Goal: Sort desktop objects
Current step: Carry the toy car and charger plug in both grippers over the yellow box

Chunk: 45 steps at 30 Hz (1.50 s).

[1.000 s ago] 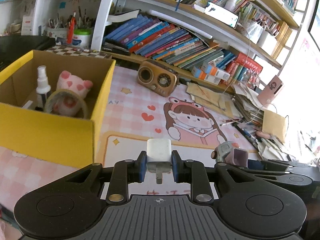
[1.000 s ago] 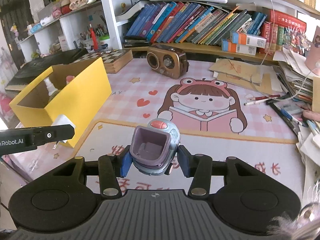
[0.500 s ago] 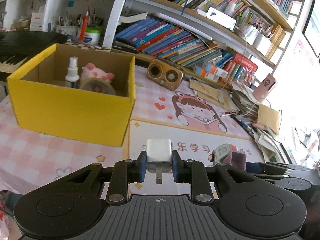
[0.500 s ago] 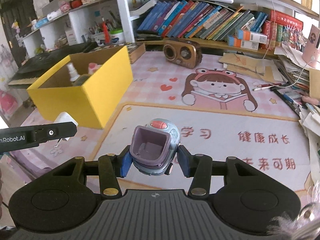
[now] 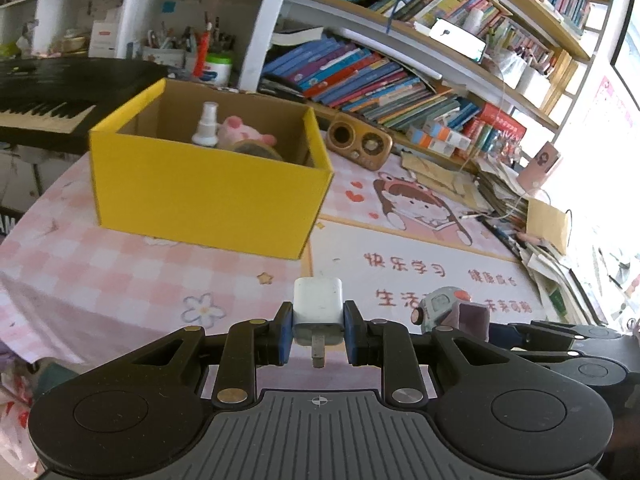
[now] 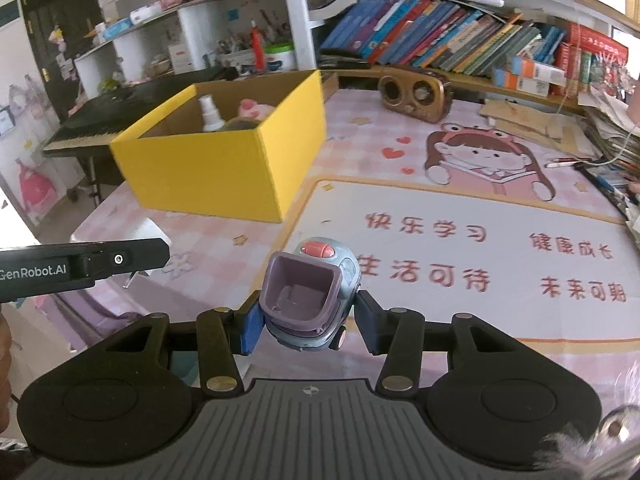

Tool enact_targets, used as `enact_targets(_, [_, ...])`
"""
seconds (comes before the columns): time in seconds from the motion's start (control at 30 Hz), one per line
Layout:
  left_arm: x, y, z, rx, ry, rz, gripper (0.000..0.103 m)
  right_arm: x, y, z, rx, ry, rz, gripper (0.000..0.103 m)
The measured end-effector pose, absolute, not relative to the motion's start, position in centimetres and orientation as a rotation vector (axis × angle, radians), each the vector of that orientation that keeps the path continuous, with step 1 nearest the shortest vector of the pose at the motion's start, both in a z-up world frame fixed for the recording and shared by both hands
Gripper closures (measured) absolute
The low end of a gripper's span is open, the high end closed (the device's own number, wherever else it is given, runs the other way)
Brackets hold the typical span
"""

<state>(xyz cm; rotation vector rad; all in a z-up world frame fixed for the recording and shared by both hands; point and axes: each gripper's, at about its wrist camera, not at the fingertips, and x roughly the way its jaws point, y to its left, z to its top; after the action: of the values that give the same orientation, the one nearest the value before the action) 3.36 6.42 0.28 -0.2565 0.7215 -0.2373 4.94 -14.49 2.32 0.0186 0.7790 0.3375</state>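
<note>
Two things are carried above the desk (image 5: 120, 280), one in each tool. The white charger plug (image 5: 318, 305) sits between the blue pads (image 5: 285, 332) of the left tool (image 5: 316, 334), which pinches it on both sides; its metal pin points back toward the camera, and its white body sticks out forward past the fingertips. In the right wrist view, the small grey-blue toy truck (image 6: 310, 300) with a purple bucket and a red button on top is gripped by the right tool (image 6: 308, 322). The left pad presses on its side; the right pad is close to the body, and I cannot tell if it fully touches. The same toy and the right tool show at the right edge of the left wrist view, just beside the left tool.

Farther ahead and to the left, well apart from both tools, the yellow box (image 5: 208, 196) stands open on the pink checked mat (image 6: 480, 240). Inside it are a white spray bottle (image 5: 206, 126), a pink plush toy (image 5: 246, 132) and a roll of tape (image 5: 256, 150). Behind the box stands a brown retro radio (image 5: 358, 146), and shelves of books (image 5: 360, 80) fill the background.
</note>
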Motion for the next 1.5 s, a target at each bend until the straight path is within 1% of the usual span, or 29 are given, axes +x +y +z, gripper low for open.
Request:
enact_targets(0.5, [0.4,10.6,0.7,-0.302,0.685,-0.144,0.079,3.5,-9.8,2.8,-0.028,0.769,0.44,0.058])
enact_targets(0.97, [-0.8,12.3,0.9,-0.321,0.659,-0.09,0.079,3.3,-7.5,3.3,-0.068,0.754,0.503,0.058])
enact_targets(1.5, [2.0,12.3,1.2,-0.335,0.635,-0.072,0.079,6.6,-6.6,4.0,-0.102,0.741,0.538,0.058])
